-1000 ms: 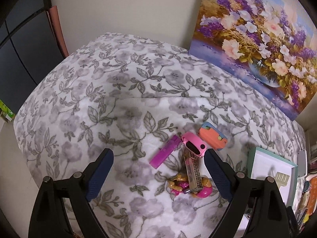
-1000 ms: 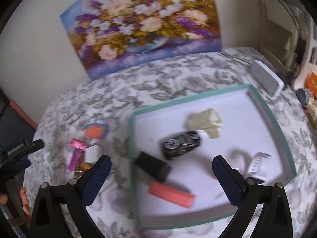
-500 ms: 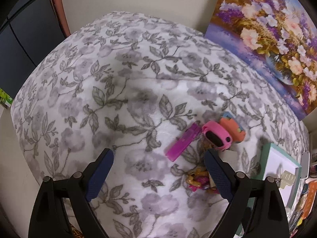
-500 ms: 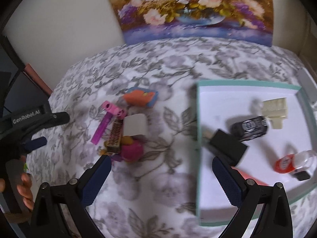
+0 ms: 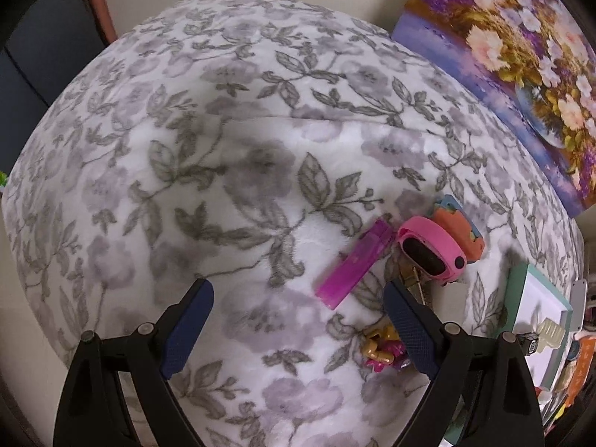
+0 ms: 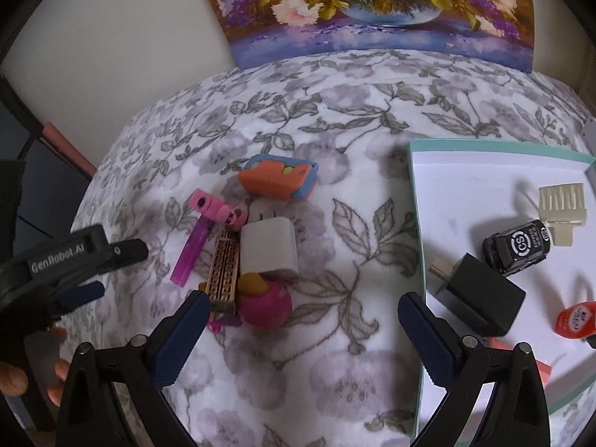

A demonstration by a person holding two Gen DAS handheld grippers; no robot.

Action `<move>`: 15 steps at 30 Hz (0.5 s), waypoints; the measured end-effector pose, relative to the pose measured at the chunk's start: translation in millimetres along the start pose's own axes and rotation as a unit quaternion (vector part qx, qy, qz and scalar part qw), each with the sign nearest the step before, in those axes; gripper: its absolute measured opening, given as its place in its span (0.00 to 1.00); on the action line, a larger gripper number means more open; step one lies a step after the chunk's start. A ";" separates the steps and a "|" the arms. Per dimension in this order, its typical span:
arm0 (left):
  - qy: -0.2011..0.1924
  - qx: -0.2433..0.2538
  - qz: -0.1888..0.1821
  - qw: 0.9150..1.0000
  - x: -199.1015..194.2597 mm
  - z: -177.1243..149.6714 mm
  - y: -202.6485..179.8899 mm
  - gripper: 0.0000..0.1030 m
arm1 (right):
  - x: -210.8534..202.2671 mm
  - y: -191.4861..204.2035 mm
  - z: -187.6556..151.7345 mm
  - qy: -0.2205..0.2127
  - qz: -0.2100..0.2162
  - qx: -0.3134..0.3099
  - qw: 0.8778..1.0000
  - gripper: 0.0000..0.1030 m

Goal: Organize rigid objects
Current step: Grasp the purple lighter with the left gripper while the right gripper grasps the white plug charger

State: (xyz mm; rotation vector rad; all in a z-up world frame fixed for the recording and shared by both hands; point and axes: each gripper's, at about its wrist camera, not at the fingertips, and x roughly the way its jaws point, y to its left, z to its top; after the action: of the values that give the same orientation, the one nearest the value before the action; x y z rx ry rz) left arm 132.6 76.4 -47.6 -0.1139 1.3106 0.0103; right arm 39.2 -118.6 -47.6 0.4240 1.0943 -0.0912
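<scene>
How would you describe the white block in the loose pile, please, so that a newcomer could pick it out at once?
Start at the teal-rimmed tray on the floral blanket and look left to the toy cluster. Below the orange-and-blue toy, beside the brown harmonica, lies the white block: the only plain, rounded white piece among colourful ones.

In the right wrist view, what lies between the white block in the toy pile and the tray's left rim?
Nothing: between the white block and the tray the right wrist view shows only bare floral cloth.
</scene>
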 end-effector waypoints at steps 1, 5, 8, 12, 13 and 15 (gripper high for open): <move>0.004 0.004 0.000 1.000 3.9 0.4 -2.1 0.90 | 2.4 -1.0 1.6 0.001 0.002 0.004 1.000 0.98; 0.006 0.015 -0.009 1.000 16.5 2.8 -12.0 0.90 | 15.1 -1.3 7.7 0.008 0.002 0.008 1.000 0.92; 0.005 0.029 -0.008 1.000 23.3 4.3 -20.0 0.90 | 23.6 -0.3 11.4 0.012 0.004 0.005 1.000 0.90; 0.010 0.037 -0.006 0.999 34.9 7.3 -25.6 0.89 | 36.0 3.6 16.6 0.020 0.007 -0.002 1.000 0.87; 0.011 0.038 -0.006 0.999 37.4 7.7 -26.3 0.88 | 38.2 4.3 17.0 0.021 0.007 -0.003 1.000 0.86; 0.012 0.038 -0.005 0.999 41.8 8.7 -27.5 0.87 | 43.3 5.7 19.5 0.022 0.009 -0.003 1.000 0.84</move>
State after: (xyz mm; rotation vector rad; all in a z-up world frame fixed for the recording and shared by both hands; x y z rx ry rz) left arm 153.7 47.5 -83.6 -0.0555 1.3330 -0.0495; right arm 77.3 -114.9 -76.4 0.4315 1.1342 -0.0627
